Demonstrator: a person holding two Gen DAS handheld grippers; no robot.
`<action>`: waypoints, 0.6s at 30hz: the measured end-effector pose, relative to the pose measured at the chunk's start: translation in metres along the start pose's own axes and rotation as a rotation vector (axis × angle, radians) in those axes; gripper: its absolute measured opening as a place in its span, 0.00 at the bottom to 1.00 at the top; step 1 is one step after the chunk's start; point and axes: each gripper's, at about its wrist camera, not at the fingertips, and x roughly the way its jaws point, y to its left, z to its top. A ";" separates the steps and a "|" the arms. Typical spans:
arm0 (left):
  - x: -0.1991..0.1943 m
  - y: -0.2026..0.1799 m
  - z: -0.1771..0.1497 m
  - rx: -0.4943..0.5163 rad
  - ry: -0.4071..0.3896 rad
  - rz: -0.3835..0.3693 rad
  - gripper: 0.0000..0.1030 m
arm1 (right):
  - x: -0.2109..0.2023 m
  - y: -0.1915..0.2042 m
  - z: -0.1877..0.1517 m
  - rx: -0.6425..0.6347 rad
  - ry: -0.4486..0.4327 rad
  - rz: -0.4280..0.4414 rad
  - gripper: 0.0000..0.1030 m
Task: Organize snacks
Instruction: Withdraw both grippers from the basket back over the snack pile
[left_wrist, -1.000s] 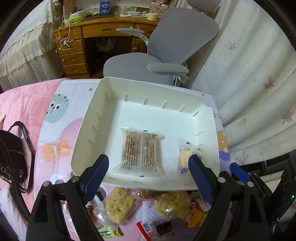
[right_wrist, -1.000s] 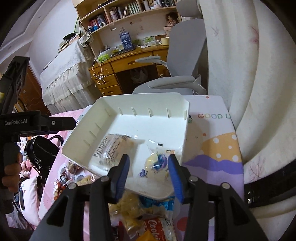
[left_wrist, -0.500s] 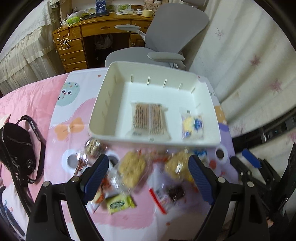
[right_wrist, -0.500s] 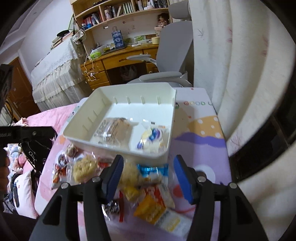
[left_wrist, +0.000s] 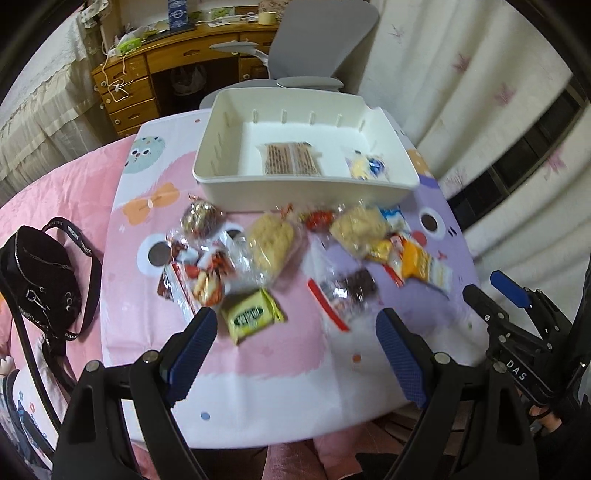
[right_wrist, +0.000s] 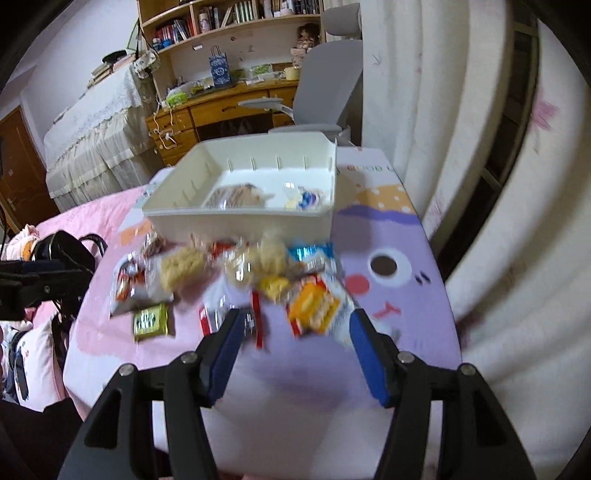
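Both claws hung empty above the near edge of the bench (left_wrist: 280, 354). I had the left claw (left_wrist: 295, 354) spread wide, nothing between its blue pads. The right claw (right_wrist: 295, 347) stood about half spread and was opening, also with nothing gripped, presumably readied for the next pick.

The snack pile (left_wrist: 295, 251) lay loose on the patterned cloth, just in front of the white bin (left_wrist: 295, 192). Two packets were already inside the bin: a brown wafer pack (left_wrist: 291, 158) near the middle and a yellow-blue packet (left_wrist: 367, 166) to its right, set apart, leaving floor space for more.

Nearest the left claw lay a green-yellow packet (left_wrist: 253, 314); nearest the right, an orange biscuit pack (right_wrist: 314, 306). Wrappers overlapped, so I judged a clean single pick difficult. A black bag (left_wrist: 40, 273) sat off to the left, clear of the work. The near bin wall (right_wrist: 240, 225) stood between pile and bin floor.
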 end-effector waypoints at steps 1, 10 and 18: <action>-0.001 -0.001 -0.005 0.006 0.001 -0.001 0.84 | -0.003 0.002 -0.006 -0.003 0.007 -0.007 0.58; 0.002 -0.011 -0.028 -0.005 0.043 -0.019 0.84 | -0.017 0.010 -0.044 -0.037 0.070 -0.035 0.58; 0.029 -0.031 -0.037 -0.079 0.130 -0.026 0.84 | -0.005 0.005 -0.057 -0.148 0.095 -0.093 0.58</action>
